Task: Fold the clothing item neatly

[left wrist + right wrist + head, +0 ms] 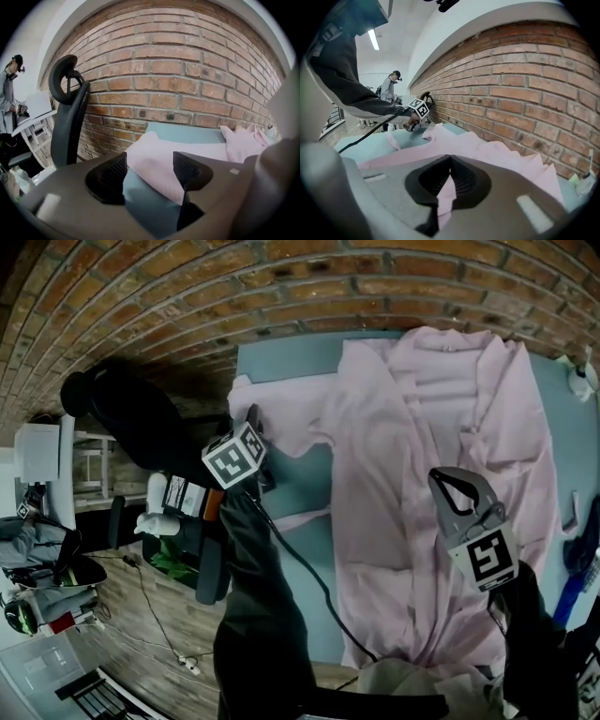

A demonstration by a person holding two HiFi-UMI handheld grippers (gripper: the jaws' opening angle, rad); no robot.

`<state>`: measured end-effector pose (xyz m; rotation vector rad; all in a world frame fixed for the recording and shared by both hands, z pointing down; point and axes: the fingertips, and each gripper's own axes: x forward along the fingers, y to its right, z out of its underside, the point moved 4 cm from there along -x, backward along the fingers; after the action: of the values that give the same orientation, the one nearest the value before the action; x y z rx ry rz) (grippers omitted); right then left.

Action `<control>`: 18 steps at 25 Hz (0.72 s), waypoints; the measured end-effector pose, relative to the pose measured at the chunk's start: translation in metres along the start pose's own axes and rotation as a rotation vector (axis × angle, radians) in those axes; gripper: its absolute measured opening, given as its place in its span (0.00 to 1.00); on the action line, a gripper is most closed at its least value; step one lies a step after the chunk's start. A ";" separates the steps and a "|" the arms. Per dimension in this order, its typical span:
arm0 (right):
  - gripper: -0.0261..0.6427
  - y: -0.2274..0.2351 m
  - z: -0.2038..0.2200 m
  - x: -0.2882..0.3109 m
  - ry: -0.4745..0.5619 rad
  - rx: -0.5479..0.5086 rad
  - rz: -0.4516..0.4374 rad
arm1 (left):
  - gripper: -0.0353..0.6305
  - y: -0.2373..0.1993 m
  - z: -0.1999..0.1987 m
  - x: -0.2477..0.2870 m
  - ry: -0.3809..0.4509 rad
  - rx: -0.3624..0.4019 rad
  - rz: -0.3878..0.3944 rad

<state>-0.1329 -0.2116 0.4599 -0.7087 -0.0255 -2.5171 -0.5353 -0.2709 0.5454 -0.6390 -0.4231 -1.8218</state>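
Observation:
A pale pink shirt lies spread open on the blue-grey table, collar toward the brick wall. Its left sleeve stretches toward the table's left edge. My left gripper hovers at that sleeve's end, open; in the left gripper view the sleeve lies just beyond the spread jaws of the left gripper, with no pad pressing on it. My right gripper sits over the shirt's right front. The right gripper is shut on a fold of pink shirt fabric.
A brick wall runs along the table's far side. A black office chair stands off the table's left end. Small blue and white items lie at the table's right edge. A person stands far off.

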 end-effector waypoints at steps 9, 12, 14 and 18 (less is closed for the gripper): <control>0.04 0.009 0.015 -0.009 -0.034 0.035 0.036 | 0.46 0.001 0.006 0.014 -0.081 0.068 0.007; 0.04 0.009 0.021 -0.016 -0.051 0.056 0.041 | 0.14 -0.004 0.007 0.011 -0.070 0.125 -0.016; 0.04 0.008 0.024 -0.022 -0.050 0.041 0.042 | 0.14 -0.006 0.001 0.003 -0.014 0.096 -0.009; 0.04 0.013 0.027 -0.039 -0.034 0.017 0.065 | 0.14 -0.005 -0.023 -0.027 0.162 0.025 -0.029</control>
<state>-0.0853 -0.2006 0.4622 -0.7333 -0.0348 -2.4400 -0.5384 -0.2620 0.5109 -0.4659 -0.3476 -1.8765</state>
